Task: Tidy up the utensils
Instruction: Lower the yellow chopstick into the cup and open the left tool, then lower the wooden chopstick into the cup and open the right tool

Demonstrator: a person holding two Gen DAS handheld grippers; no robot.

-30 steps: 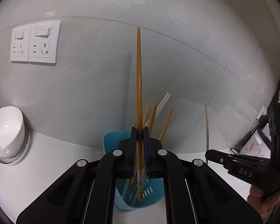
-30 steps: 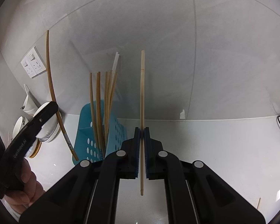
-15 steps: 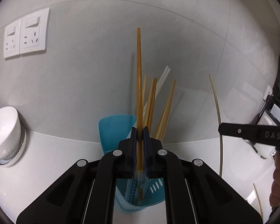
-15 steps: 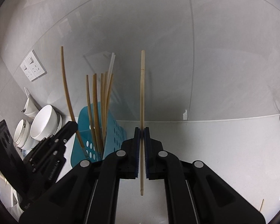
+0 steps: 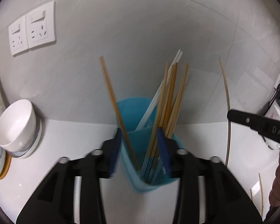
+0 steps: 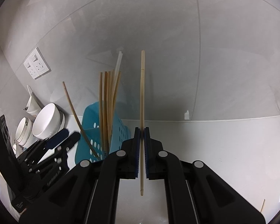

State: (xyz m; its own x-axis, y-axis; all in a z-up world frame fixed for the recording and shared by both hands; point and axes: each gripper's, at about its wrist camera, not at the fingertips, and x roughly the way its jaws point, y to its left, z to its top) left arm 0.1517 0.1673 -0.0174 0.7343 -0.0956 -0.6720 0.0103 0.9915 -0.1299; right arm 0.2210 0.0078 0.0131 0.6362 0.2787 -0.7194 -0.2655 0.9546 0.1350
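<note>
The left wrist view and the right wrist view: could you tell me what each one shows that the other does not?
Only the left wrist view shows two loose chopsticks on the counter at right. Only the right wrist view shows the pale chopstick's lower end below the right tongs, and the holder's round holes. Both show the blue holder, the brown chopstick leaning left as the left tongs open, the white bowl and the wall sockets.

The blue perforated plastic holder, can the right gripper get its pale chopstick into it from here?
Probably yes: the blue perforated plastic holder is open-topped, but the left gripper hovers beside it, jaws opening, so approach from the right.
</note>
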